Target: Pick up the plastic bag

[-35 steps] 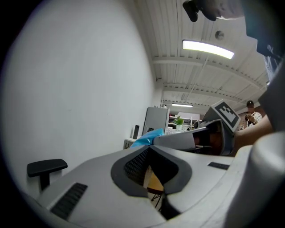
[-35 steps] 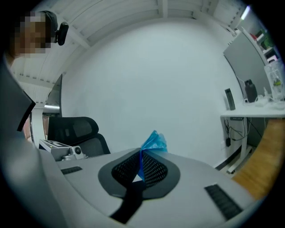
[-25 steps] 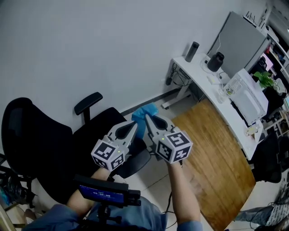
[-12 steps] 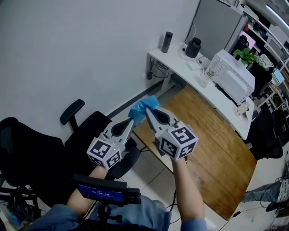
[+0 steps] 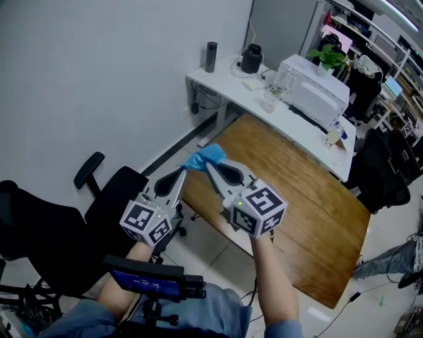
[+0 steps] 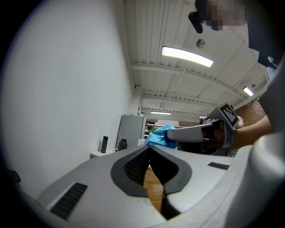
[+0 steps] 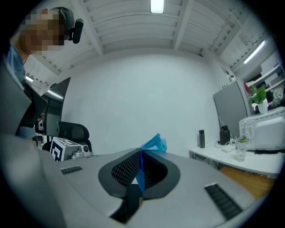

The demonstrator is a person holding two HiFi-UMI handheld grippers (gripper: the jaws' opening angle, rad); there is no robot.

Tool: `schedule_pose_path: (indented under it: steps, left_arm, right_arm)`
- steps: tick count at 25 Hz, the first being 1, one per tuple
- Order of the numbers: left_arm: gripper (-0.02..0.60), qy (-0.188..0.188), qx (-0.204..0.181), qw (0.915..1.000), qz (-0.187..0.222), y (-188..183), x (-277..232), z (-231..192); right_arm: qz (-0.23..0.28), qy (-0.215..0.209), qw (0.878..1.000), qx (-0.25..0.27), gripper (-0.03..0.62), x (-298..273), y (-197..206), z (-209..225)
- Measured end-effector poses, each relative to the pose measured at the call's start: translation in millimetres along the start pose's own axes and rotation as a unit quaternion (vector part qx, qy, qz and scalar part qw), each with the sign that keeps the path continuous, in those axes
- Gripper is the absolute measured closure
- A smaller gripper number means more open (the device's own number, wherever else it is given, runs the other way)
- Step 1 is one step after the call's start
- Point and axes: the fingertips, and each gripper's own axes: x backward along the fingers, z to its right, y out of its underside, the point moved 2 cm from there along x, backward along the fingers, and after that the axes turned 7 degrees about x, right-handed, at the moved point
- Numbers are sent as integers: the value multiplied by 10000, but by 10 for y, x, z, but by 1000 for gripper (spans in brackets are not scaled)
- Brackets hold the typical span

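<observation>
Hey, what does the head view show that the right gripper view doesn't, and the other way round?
Only the head view: the right gripper's marker cube, the person's right forearm, the floor. Only the right gripper view: the ceiling light and the blue plastic bag running back between its closed jaws. Both: the bag's bunched end at the gripper's tip, the black chair, the white desk with the dark bottle.
</observation>
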Motion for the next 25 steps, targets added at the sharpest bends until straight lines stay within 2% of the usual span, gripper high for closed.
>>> schedule_pose_path:
  steps: [5, 14, 25]
  left_arm:
    - [574, 168, -86, 9998, 19, 44, -142, 435]
    - [574, 624, -115, 9979, -157, 339, -263, 1151]
    - [574, 941, -152, 9948, -344, 592, -389, 1790]
  right_arm:
    - [-57, 190, 9997, 166, 594, 549, 38, 65]
    - [13, 714, 9971, -281, 594, 1292, 250, 308]
    - [-116, 1046, 9921, -680, 594, 2086, 619, 380]
